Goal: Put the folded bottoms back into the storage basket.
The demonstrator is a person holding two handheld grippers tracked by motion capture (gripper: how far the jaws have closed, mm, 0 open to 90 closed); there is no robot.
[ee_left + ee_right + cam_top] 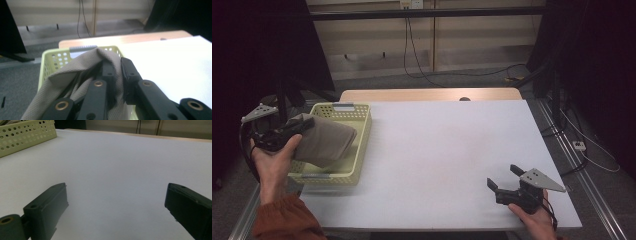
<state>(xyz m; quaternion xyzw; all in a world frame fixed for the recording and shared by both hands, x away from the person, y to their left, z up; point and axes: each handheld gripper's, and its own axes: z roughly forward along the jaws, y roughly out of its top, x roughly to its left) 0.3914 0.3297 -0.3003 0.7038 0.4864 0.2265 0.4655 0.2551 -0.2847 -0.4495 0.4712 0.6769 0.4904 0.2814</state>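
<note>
A folded beige cloth [326, 141] hangs over the pale yellow perforated basket [361, 131] at the table's left. My left gripper [302, 126] is shut on one end of that cloth; in the left gripper view the fabric [75, 80] bunches between and around the two black jaws, above the basket [53, 58]. My right gripper [503, 176] rests low near the table's front right corner, held by a hand, its jaws wide apart with nothing between them. The right gripper view looks across bare white table [120, 165] between the two fingers [50, 205].
The white tabletop [447, 150] stretches between the basket and the right gripper. A wooden strip [427, 94] runs along the far edge. Cables [582, 145] lie on the floor at the right. The basket's corner [27, 132] shows far left in the right gripper view.
</note>
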